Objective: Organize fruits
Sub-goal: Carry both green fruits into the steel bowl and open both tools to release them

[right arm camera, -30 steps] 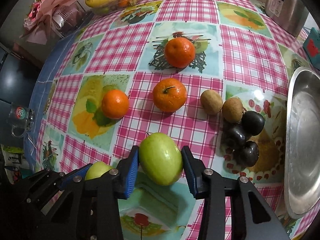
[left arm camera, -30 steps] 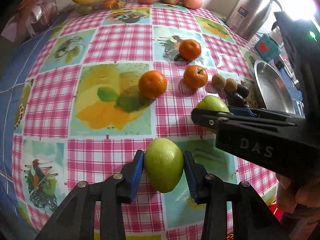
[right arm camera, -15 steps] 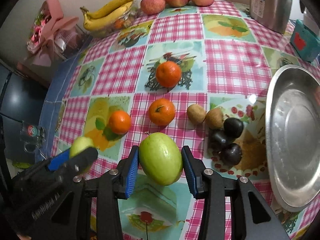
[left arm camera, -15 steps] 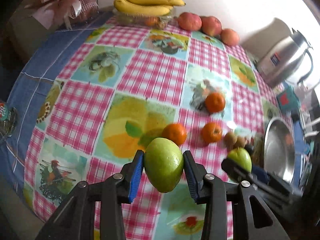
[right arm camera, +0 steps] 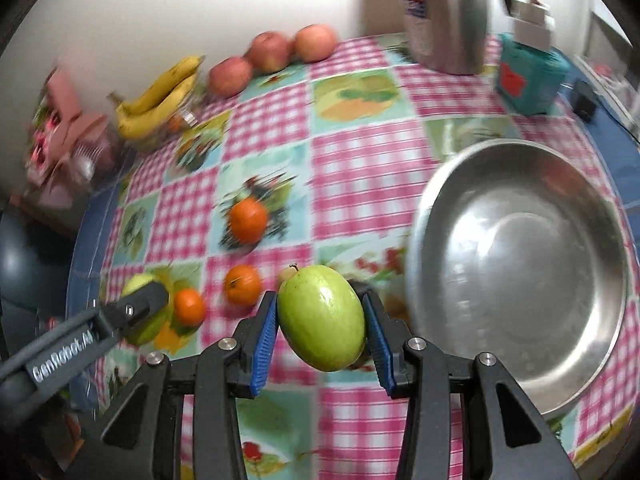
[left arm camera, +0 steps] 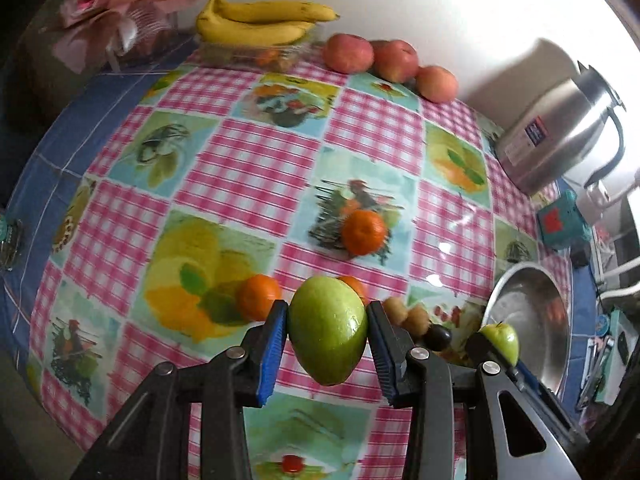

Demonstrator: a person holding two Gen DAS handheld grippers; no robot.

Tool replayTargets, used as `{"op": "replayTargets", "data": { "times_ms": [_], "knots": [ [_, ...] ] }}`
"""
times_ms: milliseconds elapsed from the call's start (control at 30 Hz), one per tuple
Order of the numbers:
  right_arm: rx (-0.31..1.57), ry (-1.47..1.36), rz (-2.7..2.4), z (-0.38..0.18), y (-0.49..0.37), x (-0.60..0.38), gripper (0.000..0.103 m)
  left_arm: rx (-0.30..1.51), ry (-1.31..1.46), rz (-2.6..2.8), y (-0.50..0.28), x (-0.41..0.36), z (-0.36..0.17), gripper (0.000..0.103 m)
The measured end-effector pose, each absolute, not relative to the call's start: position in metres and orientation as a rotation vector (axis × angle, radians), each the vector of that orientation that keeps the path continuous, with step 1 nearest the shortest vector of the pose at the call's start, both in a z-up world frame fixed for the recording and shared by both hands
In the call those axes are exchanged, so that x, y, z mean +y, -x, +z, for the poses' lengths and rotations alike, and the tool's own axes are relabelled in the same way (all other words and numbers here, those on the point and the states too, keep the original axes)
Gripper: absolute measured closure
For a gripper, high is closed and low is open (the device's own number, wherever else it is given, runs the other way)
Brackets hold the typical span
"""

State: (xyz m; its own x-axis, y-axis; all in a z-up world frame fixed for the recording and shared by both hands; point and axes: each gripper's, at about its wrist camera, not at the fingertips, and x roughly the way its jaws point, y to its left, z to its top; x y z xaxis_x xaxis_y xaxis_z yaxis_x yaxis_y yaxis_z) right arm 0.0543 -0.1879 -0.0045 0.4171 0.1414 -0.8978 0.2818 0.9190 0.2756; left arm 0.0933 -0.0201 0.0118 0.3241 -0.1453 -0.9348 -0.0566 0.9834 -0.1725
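My left gripper (left arm camera: 327, 312) is shut on a green fruit (left arm camera: 328, 340), held in the air above the checked tablecloth. In the right wrist view my right gripper (right arm camera: 319, 304) is shut on a second green fruit (right arm camera: 322, 320), just left of the steel bowl (right arm camera: 520, 260). Each gripper shows in the other's view: the right gripper (left arm camera: 498, 344) beside the bowl (left arm camera: 532, 320), and the left gripper (right arm camera: 142, 312) at lower left. Three oranges (right arm camera: 248, 220) (right arm camera: 242, 284) (right arm camera: 189, 307) lie on the cloth below. Kiwis (left arm camera: 416, 318) and a dark plum (left arm camera: 438, 336) sit near the bowl.
Bananas (left arm camera: 260, 24) on a clear container and three red apples (left arm camera: 348, 54) line the far edge by the wall. A steel kettle (right arm camera: 448, 12) and a teal box (right arm camera: 528, 76) stand at the back right. A pink bouquet (left arm camera: 120, 12) sits far left.
Both grippers have risen with their green fruits and shifted to the right. The table looks smaller and the steel bowl now fills the right side of the right wrist view.
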Motion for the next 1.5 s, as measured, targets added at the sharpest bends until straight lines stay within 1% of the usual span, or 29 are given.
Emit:
{"op": "replayTargets", "data": {
  "times_ms": [267,633,900,1233,1500],
  "knots": [
    [1.142,-0.528,-0.262,-0.011,-0.044,-0.237,0.059,1.254,0.120,-0.126,-0.092,-0.074,0.003,0.061],
    [1.146,-0.714,-0.544,-0.038,-0.013,-0.318,0.059,1.227,0.017,-0.292,-0.085,-0.160,-0.003,0.061],
    [1.128,-0.757,-0.641,-0.041,0.003,-0.351,0.059,1.183,-0.035,-0.403,-0.084,-0.209,-0.008,0.061],
    [1.159,-0.770,-0.674,-0.047,0.014,-0.362,0.058,1.195,-0.080,-0.444,-0.082,-0.228,-0.029,0.060],
    [1.168,-0.751,-0.681,-0.051,0.004,-0.361,0.058,1.185,-0.057,-0.457,-0.080,-0.223,-0.022,0.059]
  ]
}}
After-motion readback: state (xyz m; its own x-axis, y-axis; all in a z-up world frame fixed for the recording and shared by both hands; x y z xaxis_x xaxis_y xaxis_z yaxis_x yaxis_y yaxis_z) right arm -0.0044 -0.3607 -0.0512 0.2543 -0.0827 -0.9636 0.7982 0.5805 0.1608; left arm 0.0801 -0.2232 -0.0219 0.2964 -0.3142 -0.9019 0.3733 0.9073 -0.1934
